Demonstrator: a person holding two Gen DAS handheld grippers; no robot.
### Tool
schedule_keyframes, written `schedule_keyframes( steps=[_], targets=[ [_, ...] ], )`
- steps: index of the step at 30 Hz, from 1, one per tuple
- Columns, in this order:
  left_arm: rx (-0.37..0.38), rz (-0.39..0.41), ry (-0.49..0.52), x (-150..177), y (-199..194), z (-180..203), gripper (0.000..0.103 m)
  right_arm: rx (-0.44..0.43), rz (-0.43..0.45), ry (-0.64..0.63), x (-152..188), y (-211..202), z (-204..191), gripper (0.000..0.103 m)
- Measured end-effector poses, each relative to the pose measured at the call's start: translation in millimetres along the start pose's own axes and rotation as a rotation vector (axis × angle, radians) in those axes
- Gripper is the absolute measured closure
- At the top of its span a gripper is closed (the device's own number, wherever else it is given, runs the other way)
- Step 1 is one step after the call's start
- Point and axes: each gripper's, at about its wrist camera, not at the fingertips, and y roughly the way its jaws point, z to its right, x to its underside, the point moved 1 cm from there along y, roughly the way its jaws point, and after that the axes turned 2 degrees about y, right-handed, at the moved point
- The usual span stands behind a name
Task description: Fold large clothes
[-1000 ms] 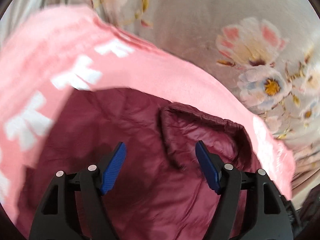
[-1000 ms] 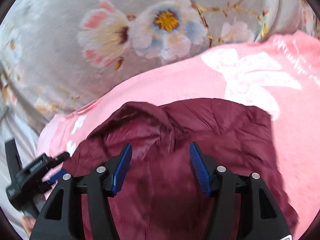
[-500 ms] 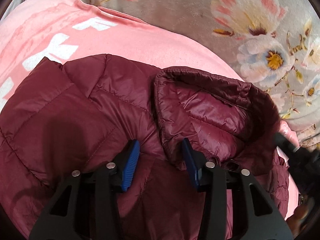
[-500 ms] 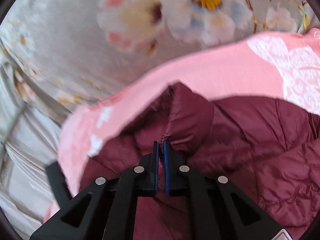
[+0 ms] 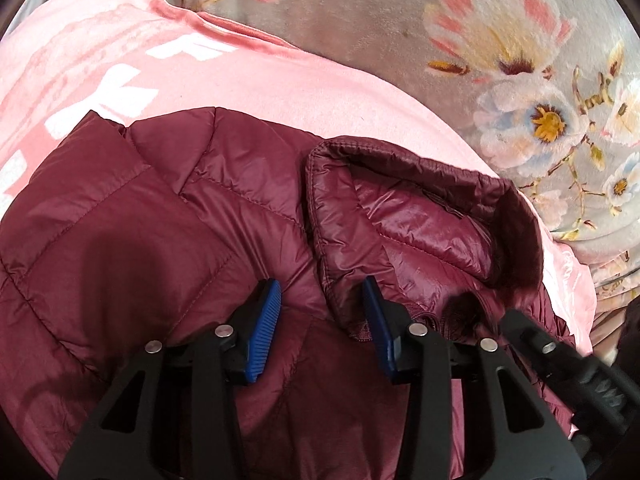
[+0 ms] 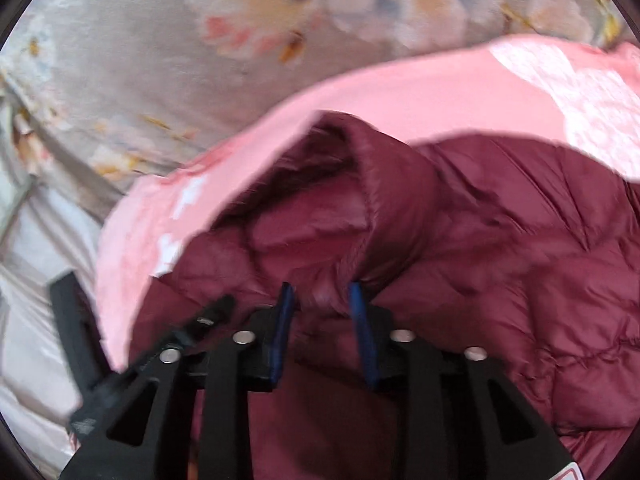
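Observation:
A maroon quilted puffer jacket (image 5: 168, 232) lies on a pink blanket with white print (image 5: 240, 76). Its collar (image 5: 420, 216) stands open toward the right. My left gripper (image 5: 320, 312) is open just above the jacket, its jaws either side of the collar's near edge. In the right wrist view the jacket (image 6: 520, 248) fills the lower right and its collar (image 6: 352, 184) rises ahead. My right gripper (image 6: 320, 304) is partly open with the collar's base fold between its blue pads. The right gripper's body shows at the left view's lower right (image 5: 580, 368).
A grey bedspread with large pale flowers (image 5: 520, 92) lies under the pink blanket and beyond it. Pale rumpled sheet (image 6: 36, 280) lies at the left in the right wrist view. The left gripper's body (image 6: 80, 344) shows at that view's lower left.
My right gripper was shut on the collar fold half a second ago and has now opened partway. My left gripper has opened slightly wider and stayed by the collar.

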Motion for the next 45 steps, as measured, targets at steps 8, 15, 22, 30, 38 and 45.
schedule_keyframes(
  steps=[8,15,22,30,38,45],
  targets=[
    [-0.018,-0.005,-0.008,-1,2,-1,0.081,0.169,0.078,-0.037,7,-21,11,0.103],
    [-0.041,-0.005,0.013,0,3,2,0.081,0.179,0.117,-0.019,12,-35,18,0.095],
    [-0.062,-0.004,0.028,-2,-1,7,0.081,0.271,0.006,-0.136,12,1,-6,0.098],
    [-0.067,-0.011,0.04,-1,0,6,0.082,0.331,-0.032,-0.141,25,3,22,0.103],
    [-0.062,0.082,-0.032,-11,-19,-11,0.082,0.246,0.193,-0.049,-19,-45,10,0.098],
    [-0.029,0.113,-0.134,-52,-31,-26,0.084,0.197,0.224,0.042,-70,-12,13,0.092]
  ],
)
